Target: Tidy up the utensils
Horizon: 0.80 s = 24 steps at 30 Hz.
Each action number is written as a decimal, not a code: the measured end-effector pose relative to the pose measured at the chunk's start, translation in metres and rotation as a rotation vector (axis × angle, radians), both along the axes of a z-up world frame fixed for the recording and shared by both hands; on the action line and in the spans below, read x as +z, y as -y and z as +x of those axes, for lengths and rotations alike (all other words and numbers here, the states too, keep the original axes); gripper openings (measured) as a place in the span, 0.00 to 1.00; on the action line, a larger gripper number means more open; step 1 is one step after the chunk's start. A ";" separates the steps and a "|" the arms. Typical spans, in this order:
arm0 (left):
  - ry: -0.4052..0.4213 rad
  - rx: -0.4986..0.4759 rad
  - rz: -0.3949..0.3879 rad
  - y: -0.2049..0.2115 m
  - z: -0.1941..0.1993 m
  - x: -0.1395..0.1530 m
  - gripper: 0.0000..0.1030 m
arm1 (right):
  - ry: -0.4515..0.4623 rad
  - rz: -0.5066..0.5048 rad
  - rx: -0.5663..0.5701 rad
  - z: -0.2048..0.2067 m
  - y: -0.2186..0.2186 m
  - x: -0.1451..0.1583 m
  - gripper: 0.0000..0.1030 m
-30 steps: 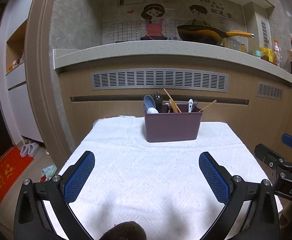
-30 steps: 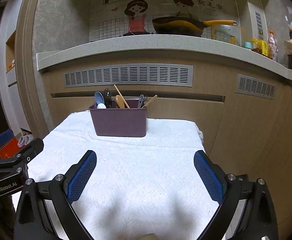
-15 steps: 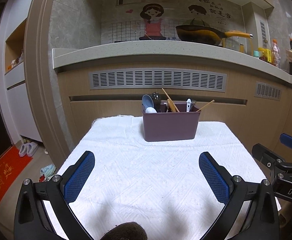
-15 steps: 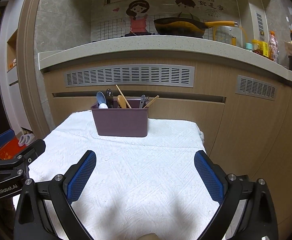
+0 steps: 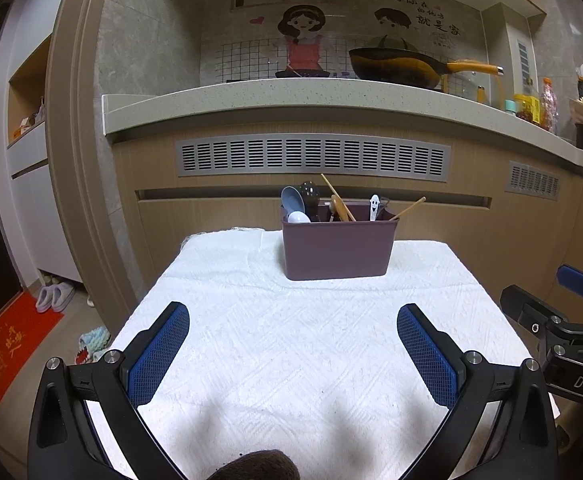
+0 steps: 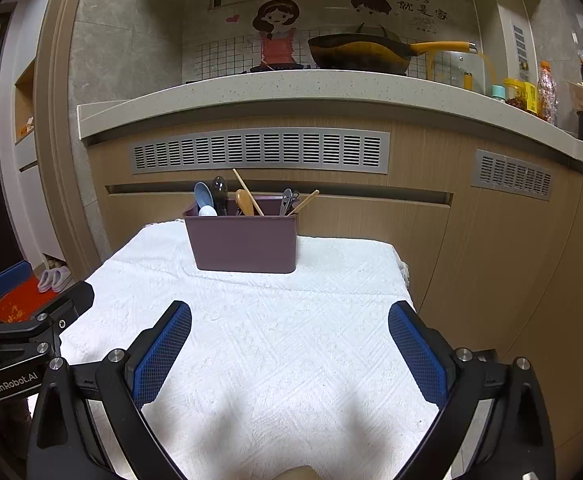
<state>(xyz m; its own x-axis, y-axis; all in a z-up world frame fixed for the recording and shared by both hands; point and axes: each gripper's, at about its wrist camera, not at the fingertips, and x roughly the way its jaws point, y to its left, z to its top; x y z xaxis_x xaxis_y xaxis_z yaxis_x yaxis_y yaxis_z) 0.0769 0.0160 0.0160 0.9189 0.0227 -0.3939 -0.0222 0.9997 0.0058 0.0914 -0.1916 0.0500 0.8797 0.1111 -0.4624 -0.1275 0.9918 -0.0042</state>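
Both my left gripper and right gripper hang spread wide, empty, above the white cloth. Utensils stand in the purple caddy at the far edge; light, stiff, probably slick handles, so I'd pinch one shaft near its top.

1. On the left gripper, seen at my lower left in the right wrist view, white lettering on its black body reads "GenRobot.AI".
2. On the right gripper, at my lower right in the left wrist view, I read white letters "DAS"; the rest is cut off.
3. Far ahead and above, the wall sticker carries Chinese characters; I make out "就是家" on its lower line.
4. The red mat down left bears gold characters, too blurred to read.
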 end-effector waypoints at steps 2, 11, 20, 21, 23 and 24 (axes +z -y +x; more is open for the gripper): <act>-0.001 -0.001 -0.001 0.000 0.000 -0.001 1.00 | 0.000 0.001 0.000 0.000 0.000 0.000 0.96; -0.001 -0.004 -0.002 0.000 -0.001 -0.001 1.00 | 0.001 0.001 0.001 0.000 0.000 0.000 0.96; 0.001 -0.005 -0.004 -0.001 0.000 -0.001 1.00 | 0.007 -0.001 -0.002 0.000 -0.001 0.001 0.96; 0.002 -0.005 -0.004 -0.001 -0.001 0.000 1.00 | 0.008 -0.001 -0.003 0.000 -0.001 0.001 0.96; 0.003 -0.005 -0.004 -0.002 -0.001 0.000 1.00 | 0.011 0.000 -0.005 -0.001 -0.001 0.001 0.96; 0.002 -0.006 -0.005 -0.002 -0.001 0.000 1.00 | 0.013 -0.001 -0.006 -0.001 -0.001 0.001 0.96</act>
